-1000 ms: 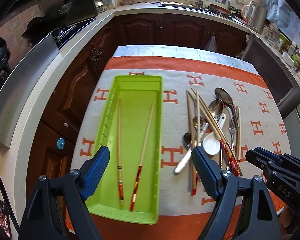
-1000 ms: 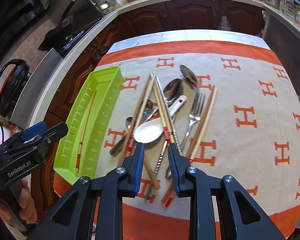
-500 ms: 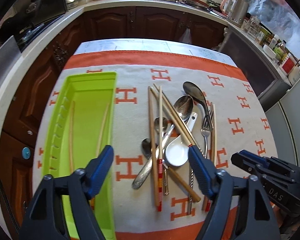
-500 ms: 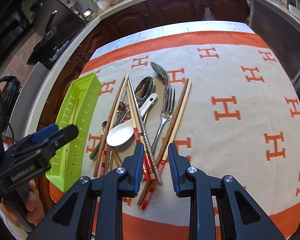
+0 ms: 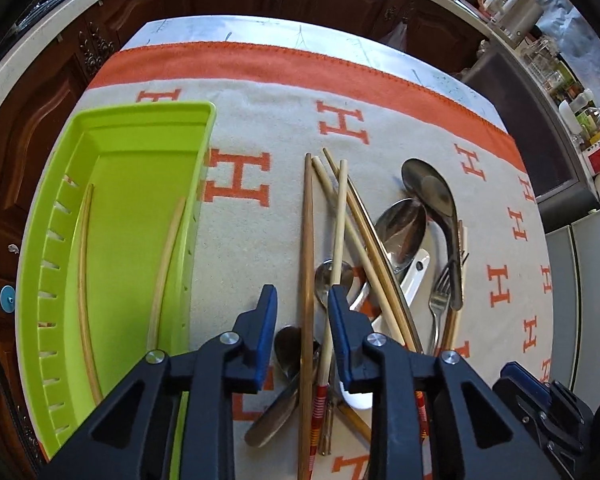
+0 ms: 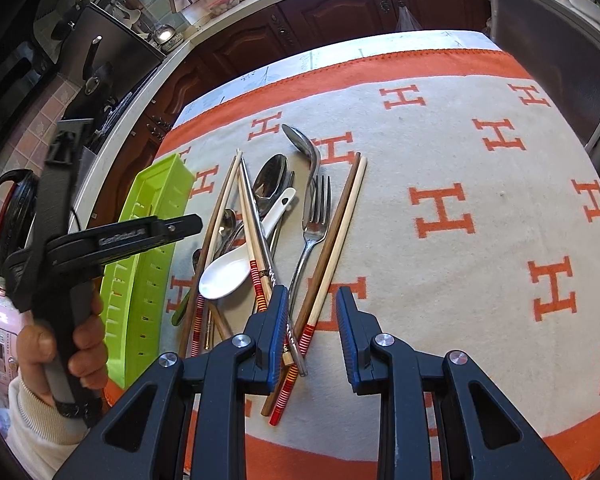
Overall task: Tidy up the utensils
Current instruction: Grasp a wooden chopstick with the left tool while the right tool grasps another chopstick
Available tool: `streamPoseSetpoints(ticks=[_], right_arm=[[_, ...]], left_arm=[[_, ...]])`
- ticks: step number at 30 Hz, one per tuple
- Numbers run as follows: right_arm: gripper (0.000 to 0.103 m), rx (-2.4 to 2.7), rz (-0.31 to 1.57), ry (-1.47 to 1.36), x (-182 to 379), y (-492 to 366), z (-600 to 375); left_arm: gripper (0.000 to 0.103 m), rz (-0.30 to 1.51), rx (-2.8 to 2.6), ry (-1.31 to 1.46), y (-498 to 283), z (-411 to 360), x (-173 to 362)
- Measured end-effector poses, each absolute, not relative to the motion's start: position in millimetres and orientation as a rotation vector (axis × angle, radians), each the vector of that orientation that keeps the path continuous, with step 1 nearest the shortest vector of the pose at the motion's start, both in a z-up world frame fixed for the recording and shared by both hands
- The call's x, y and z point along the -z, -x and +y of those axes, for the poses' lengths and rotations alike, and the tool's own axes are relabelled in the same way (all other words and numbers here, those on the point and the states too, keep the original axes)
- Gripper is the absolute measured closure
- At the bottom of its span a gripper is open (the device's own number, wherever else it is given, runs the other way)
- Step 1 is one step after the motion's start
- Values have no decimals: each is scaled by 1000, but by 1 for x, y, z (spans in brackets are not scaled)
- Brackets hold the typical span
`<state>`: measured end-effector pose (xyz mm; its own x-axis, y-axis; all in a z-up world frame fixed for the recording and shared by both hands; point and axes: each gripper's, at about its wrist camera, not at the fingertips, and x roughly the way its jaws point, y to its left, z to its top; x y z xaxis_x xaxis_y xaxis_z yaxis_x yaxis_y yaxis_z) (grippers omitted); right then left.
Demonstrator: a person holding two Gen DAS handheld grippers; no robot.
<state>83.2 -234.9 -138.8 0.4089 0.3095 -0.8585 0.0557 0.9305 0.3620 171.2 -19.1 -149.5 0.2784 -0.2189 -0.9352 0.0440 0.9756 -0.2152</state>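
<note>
Left wrist view, left gripper (image 5: 302,312) jaws just narrowed astride dark chopstick (image 5: 307,264), contact unclear, lower pile hidden.

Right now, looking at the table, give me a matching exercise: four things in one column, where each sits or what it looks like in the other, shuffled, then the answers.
Things:
1. green tray
2. white spoon
3. fork
4. left gripper

Descriptions:
A. jaws either side of a dark wooden chopstick
B. ceramic, bowl up, in the pile
C. holds two pale chopsticks
D. metal, tines pointing to the table's far edge

Pairs: 1-C, 2-B, 3-D, 4-A
</note>
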Motion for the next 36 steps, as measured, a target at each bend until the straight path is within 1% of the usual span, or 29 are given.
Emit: streamPoseSetpoints(ticks=[2,9,10,11,12,14,20,24,31,36], right_arm=[[78,-165,1147,-368,140,-84,-235],[78,-173,1151,-377,143,-85,-236],[78,-173,1151,-377,143,-85,-236],[78,-173,1152,-378,144,-85,-235],[78,-173,1153,-380,144,-85,-236],[78,-174,1155,-380,144,-85,-235],[78,-190,1162,-378,145,-86,-229],[78,-204,1170,-371,145,-88,-222],[78,-257,1172,-365,140,-104,-194],[78,-300,1182,-381,140,-129,-165]], left_arm=[[85,1288,174,149,-173,-21,155],[88,1319,162,140,-178,-27,172],[90,1307,160,139,-178,-28,172],[95,1300,160,136,-178,-29,172],[97,1300,163,139,-179,-28,172],[98,1286,165,149,-178,-28,173],[99,1256,203,182,-175,-25,171],[99,1234,232,205,-167,-20,160],[99,1187,288,229,-138,-1,122],[98,1142,278,241,-109,30,89]])
